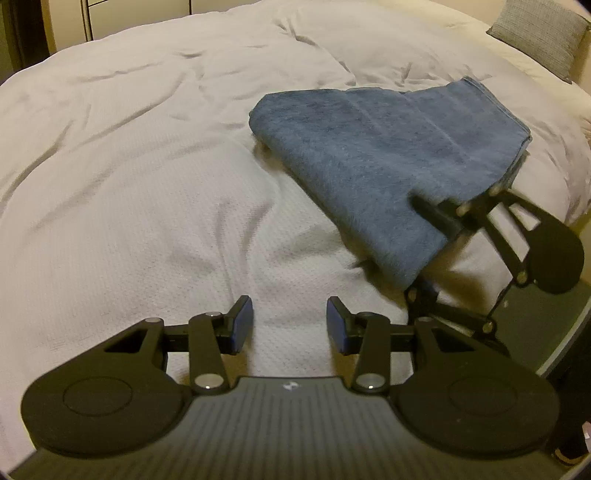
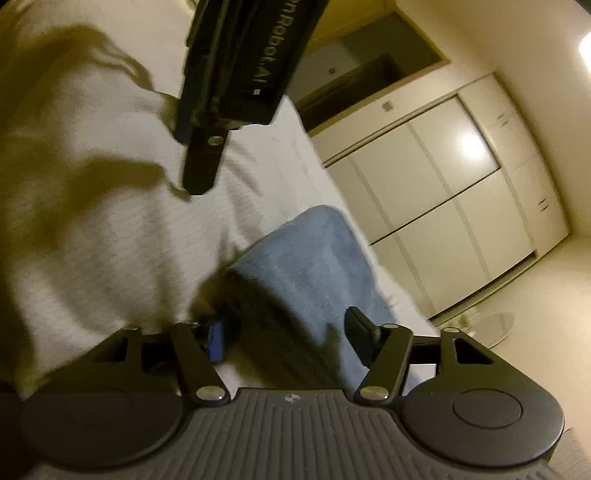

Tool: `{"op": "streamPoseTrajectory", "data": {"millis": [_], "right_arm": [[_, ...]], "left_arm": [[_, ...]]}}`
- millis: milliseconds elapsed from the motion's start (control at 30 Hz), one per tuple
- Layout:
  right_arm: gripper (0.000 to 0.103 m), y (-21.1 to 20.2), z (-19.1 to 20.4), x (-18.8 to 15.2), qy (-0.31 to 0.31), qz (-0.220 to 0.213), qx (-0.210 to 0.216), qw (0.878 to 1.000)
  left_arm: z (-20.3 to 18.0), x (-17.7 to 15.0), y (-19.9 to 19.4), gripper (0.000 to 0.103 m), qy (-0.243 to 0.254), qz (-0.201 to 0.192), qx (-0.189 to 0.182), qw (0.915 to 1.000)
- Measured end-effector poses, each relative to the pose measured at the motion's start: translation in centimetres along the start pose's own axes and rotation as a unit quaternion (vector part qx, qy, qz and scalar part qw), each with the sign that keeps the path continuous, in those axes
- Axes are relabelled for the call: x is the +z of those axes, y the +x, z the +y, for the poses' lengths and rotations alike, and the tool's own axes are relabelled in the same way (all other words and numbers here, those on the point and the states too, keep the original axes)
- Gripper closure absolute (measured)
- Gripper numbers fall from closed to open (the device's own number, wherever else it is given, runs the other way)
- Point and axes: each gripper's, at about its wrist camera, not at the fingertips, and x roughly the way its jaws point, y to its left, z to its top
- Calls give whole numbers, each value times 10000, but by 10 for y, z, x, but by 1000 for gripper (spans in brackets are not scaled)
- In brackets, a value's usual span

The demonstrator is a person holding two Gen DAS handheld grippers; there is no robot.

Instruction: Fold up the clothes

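Note:
A folded blue towel [image 1: 369, 147] lies on the white bed cover [image 1: 129, 184], right of centre in the left wrist view. My right gripper [image 1: 417, 247] comes in from the bed's right edge. One finger lies on top of the towel's near corner, the other under it, and the corner sits slightly raised over a shadow. In the right wrist view the towel [image 2: 317, 258] fills the space between the fingers of the right gripper [image 2: 288, 339]. My left gripper [image 1: 290, 325] hovers open over bare cover, left of the towel, with nothing between its blue pads. Its black body [image 2: 240, 74] hangs above the bed.
A grey pillow [image 1: 543, 33] rests at the bed's far right corner. White wardrobe doors [image 2: 443, 206] line the wall beyond the bed. Dark floor [image 1: 535, 325] shows past the bed's right edge, with a round white object [image 2: 495, 325] on the floor near the wardrobe.

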Motion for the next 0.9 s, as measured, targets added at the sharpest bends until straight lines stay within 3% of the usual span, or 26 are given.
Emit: {"op": "streamPoseTrajectory", "data": {"millis": [67,167,233,267,300,367,433,467,600,700,800,867,900], "right_arm": [[75,3,-12,4,280,-27,173,9995],[85,4,-52,0,1625,60,655,9845],[87,5,-81,-4,2581,132,1011,9607],[88,5,-101,-11,3215,136,1171,9395],[88,4,-124,-21,3952,115,1314,9091],[88,3,-168,-50,5326,-1,1458,8337],[88,1,-212,-88,6570,-205,1482,7389],[87,0,-231,-107,7024,-301,1428,6967],[86,-16,-284,-190,8223,-570,884,5592],[85,-17,-305,-256,8712,-342,383,4883],[74,2,-304,-320,9085,123,105,4177],[65,15,-294,-345,9241,271,150,3810],[64,19,-292,-351,9260,246,191,3763]], "left_arm": [[-1,1,-1,64,8,-6,38,10000],[-3,10,-5,64,104,-84,83,9999],[-6,21,-8,64,201,-185,75,9996],[-8,26,-9,64,250,-236,71,9994],[-11,33,-10,64,316,-297,63,9990],[-21,49,-11,64,499,-443,10,9978],[-34,67,-9,64,685,-598,-116,9958],[-42,76,-7,64,782,-679,-188,9944],[-77,111,8,63,1168,-898,-513,9877],[-104,128,32,63,1400,-872,-741,9835],[-124,136,58,63,1575,-727,-894,9808],[-133,139,73,63,1615,-637,-949,9802],[-137,141,80,63,1601,-597,-970,9805]]}}
